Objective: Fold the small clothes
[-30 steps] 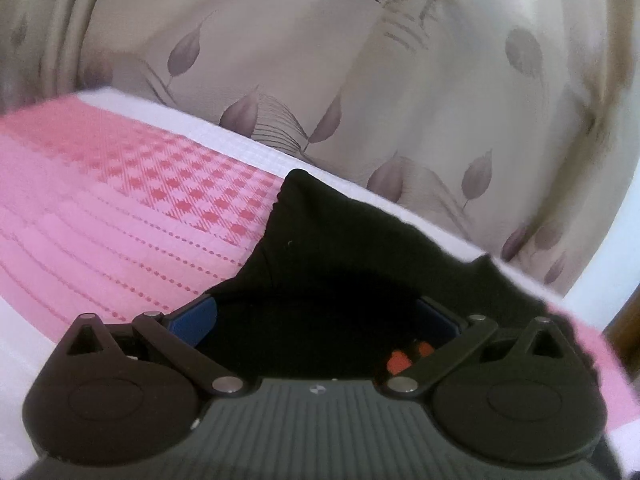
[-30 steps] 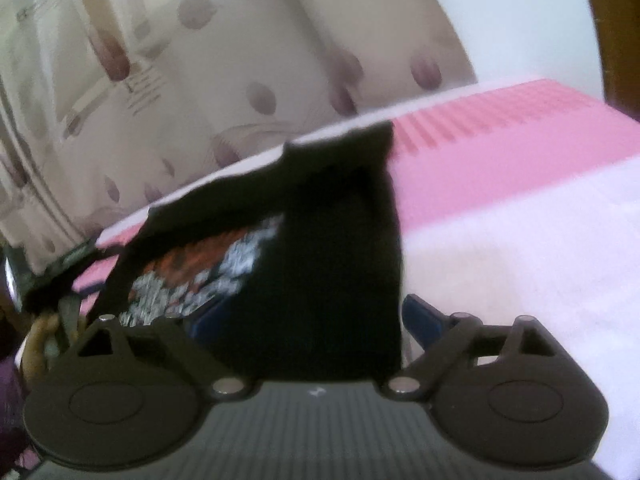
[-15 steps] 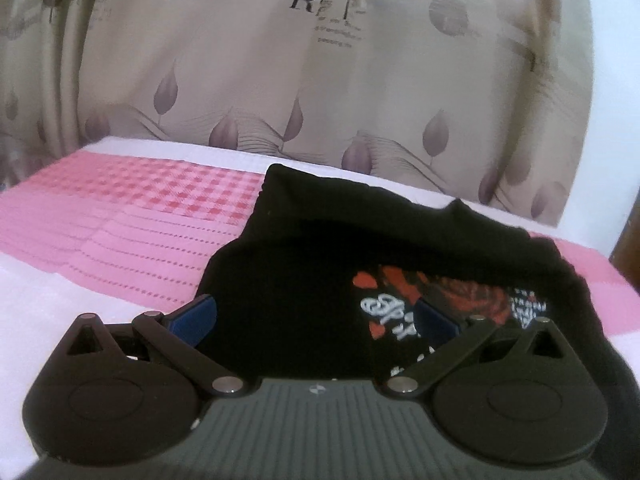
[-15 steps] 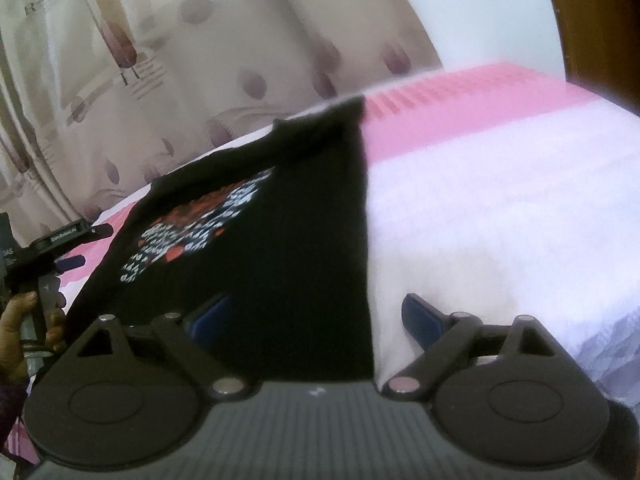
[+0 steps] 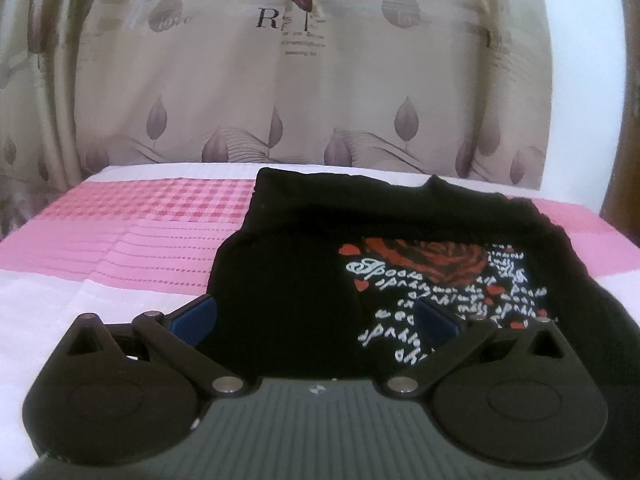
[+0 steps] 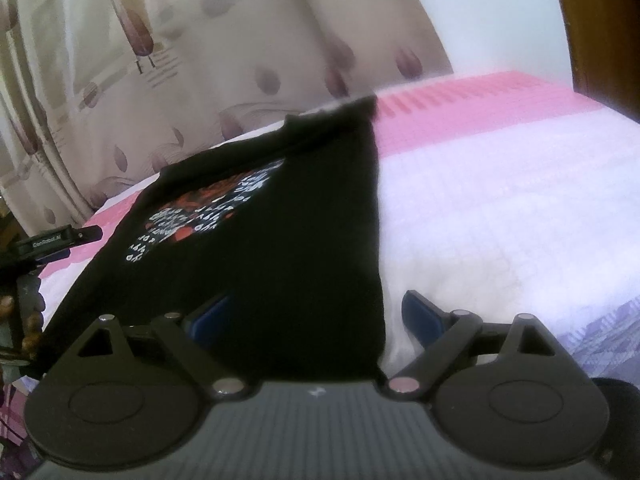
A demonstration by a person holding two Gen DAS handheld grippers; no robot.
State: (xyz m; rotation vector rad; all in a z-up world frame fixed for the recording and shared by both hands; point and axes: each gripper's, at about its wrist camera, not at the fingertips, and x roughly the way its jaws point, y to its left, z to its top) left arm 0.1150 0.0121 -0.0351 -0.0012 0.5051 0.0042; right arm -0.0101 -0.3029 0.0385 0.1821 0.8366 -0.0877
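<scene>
Spreading the black T-shirt (image 5: 288,280) flat on the bed (image 5: 120,240) is our step right now. It lies print-up, collar at the far side, near hem under both tools. The left gripper (image 5: 316,320) has its jaws spread wide over the hem; the right gripper (image 6: 316,320) likewise, jaws apart straddling the shirt's right edge, pinching nothing that we can see. We'd smooth the wrinkled far shoulder by the curtain (image 5: 320,100) first, then pinch one side seam squarely before folding.
</scene>
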